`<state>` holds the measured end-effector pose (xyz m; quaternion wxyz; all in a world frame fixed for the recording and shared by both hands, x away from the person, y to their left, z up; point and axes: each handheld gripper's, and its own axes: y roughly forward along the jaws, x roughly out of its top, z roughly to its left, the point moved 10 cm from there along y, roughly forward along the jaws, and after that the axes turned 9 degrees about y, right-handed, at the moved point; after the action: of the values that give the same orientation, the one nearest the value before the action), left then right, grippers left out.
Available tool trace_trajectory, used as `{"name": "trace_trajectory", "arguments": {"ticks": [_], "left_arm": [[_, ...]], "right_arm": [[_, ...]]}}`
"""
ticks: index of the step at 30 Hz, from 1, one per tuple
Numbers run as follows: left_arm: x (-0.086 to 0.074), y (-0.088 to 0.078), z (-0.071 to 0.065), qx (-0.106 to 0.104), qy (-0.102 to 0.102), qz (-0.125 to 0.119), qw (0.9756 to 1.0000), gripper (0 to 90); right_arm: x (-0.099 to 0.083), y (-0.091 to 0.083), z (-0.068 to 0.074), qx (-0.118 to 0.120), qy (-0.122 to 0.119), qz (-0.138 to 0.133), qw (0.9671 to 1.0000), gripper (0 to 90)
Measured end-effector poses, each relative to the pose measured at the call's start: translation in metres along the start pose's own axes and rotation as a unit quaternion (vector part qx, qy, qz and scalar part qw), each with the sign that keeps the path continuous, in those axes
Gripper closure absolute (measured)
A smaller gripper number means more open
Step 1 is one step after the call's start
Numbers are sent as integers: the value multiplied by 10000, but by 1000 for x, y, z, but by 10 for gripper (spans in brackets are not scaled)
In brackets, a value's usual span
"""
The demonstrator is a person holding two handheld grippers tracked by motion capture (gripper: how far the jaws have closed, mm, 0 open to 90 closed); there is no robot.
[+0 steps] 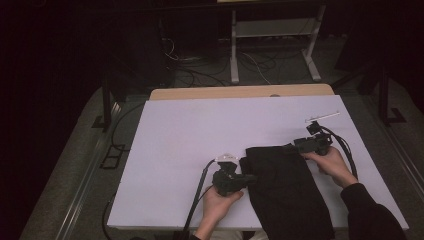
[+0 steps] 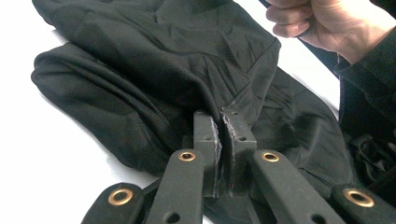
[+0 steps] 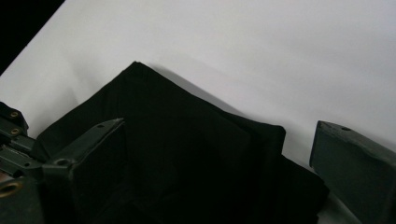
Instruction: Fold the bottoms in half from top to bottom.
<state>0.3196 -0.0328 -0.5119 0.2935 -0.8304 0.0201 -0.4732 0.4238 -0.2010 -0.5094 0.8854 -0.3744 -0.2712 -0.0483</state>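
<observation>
A black garment (image 1: 287,187) is spread on the white table (image 1: 190,140), lying from the middle of the board toward five o'clock, where it runs off the near edge. It is being folded or smoothed, by the look of it.

The left gripper (image 1: 248,178) is clamped on the garment's edge at nine o'clock of the cloth — in the left gripper view the jaws are pressed nearly together with a pinch of fabric (image 2: 223,122) caught between them. The right gripper (image 1: 291,147) is held at the cloth's far corner, toward one o'clock; its jaws are spread wide, one to either side of the folded corner (image 3: 261,135) in the right gripper view, and nothing is gripped yet.

For the step to be done well, the left pinch should be kept firm and steady as an anchor. The open jaws should be lowered so that every layer of the fold is taken between them, not the top layer alone — a thin bite would probably slip. The jaws should be closed just inside the corner, close to the table. Only once both holds are secure should the cloth be lifted or drawn, with even tension, so that no new wrinkles are pulled in.
</observation>
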Motion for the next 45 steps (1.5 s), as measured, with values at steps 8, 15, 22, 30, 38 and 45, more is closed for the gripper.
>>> {"name": "trace_trajectory", "arguments": {"ticks": [8,15,22,30,38,45], "left_arm": [[-1,1,0,-5,-13,0,10000,844],[-3,1,1,-30,-52,-5,10000,844],[-3,1,0,-47,-62,-28,10000,844],[-5,3,-1,-51,-82,-24,10000,843],[-5,3,-1,-57,-71,-10,10000,843],[-6,4,-3,-78,-54,-10,10000,844]], "right_arm": [[-6,8,2,90,-42,215,9997,82],[-7,13,7,175,-117,246,9995,134],[-7,11,14,196,-299,118,9993,283],[-6,4,20,228,-474,-16,9986,476],[-15,13,17,123,-445,314,9984,533],[-18,15,20,98,-496,410,9979,760]]}}
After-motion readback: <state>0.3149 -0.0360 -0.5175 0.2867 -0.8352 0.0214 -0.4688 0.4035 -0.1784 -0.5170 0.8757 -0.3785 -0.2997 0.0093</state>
